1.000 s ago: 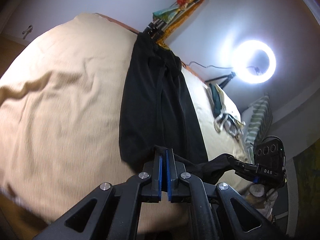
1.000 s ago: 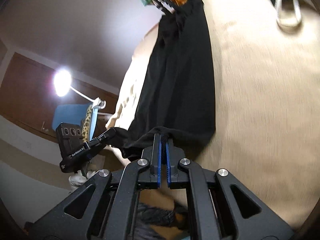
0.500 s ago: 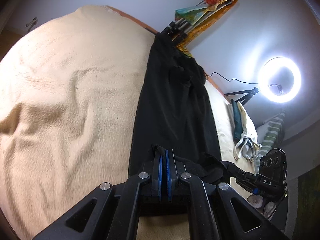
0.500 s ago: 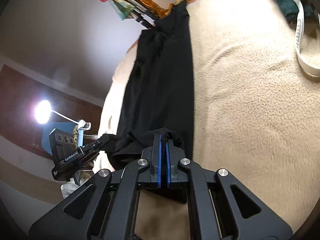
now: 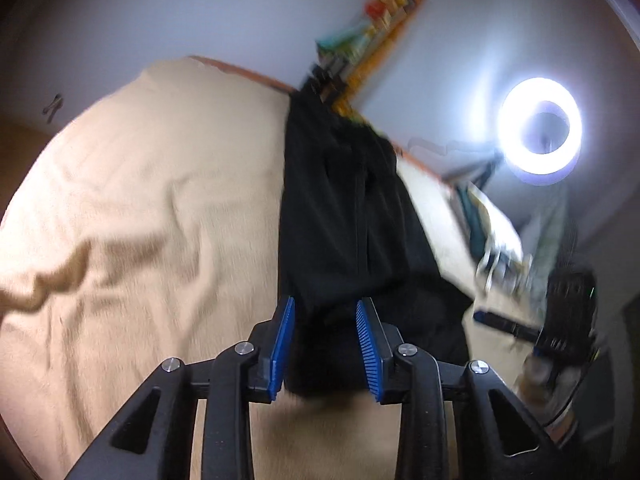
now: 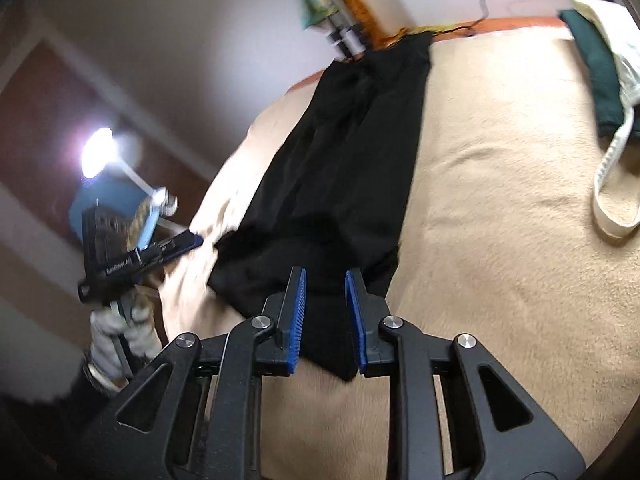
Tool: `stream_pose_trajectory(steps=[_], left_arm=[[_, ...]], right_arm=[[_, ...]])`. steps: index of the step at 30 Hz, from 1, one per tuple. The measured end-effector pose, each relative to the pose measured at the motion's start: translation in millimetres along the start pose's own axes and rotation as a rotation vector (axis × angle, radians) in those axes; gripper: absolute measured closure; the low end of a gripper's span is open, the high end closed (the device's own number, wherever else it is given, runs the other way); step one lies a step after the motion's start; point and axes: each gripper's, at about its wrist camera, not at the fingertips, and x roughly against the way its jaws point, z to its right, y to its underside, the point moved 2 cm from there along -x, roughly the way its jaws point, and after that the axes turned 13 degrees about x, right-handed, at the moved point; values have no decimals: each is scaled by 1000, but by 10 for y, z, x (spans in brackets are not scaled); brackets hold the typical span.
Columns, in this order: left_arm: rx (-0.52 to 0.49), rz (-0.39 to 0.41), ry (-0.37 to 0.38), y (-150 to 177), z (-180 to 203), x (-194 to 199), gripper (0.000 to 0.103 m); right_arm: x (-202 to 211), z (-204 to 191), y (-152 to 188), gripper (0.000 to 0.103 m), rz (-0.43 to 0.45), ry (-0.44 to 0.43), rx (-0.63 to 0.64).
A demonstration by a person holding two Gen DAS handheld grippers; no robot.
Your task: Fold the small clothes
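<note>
Beige blanket covers the bed and carries everything else. Along its middle lies the black garment, a long dark strip running from the near edge up to the far edge of the blanket, its near end doubled over in a thick fold. A green and white bag sits on the blanket to the garment's right, partly cut off by the frame.

At the garment's near end the left gripper points down at the fold; its jaws have just been opening and now stand apart, the blue pads clear of the cloth that lies between them. The right gripper does the same at the other corner: jaws just parted, the fold loose between them. Half a second ago both were clamped tight on the fabric. From the right wrist view, a gloved hand holds the left gripper's handle beside the blanket's left edge. Motion blur smears both views, so the garment's seams are hard to make out.
</note>
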Motion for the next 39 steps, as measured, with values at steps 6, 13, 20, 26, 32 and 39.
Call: stream_pose_trajectory(steps=[6, 13, 20, 26, 32, 39], left_arm=[[-35, -80, -75, 91, 5, -261, 75], [24, -31, -87, -243, 0, -403, 75], [65, 97, -108, -515, -61, -231, 72], [68, 107, -105, -635, -34, -167, 69], [2, 143, -100, -1186, 248, -245, 60], [48, 101, -62, -1906, 223, -834, 52]], right_arm=[[-280, -4, 27, 82, -103, 20, 54], [-388, 151, -254, 82, -65, 55, 42], [-300, 393, -524, 82, 8, 163, -23], [-132, 559, -689, 82, 35, 168, -94], [-6, 893, -1134, 76, 73, 167, -151], [-231, 1417, -1508, 67, 66, 206, -200]])
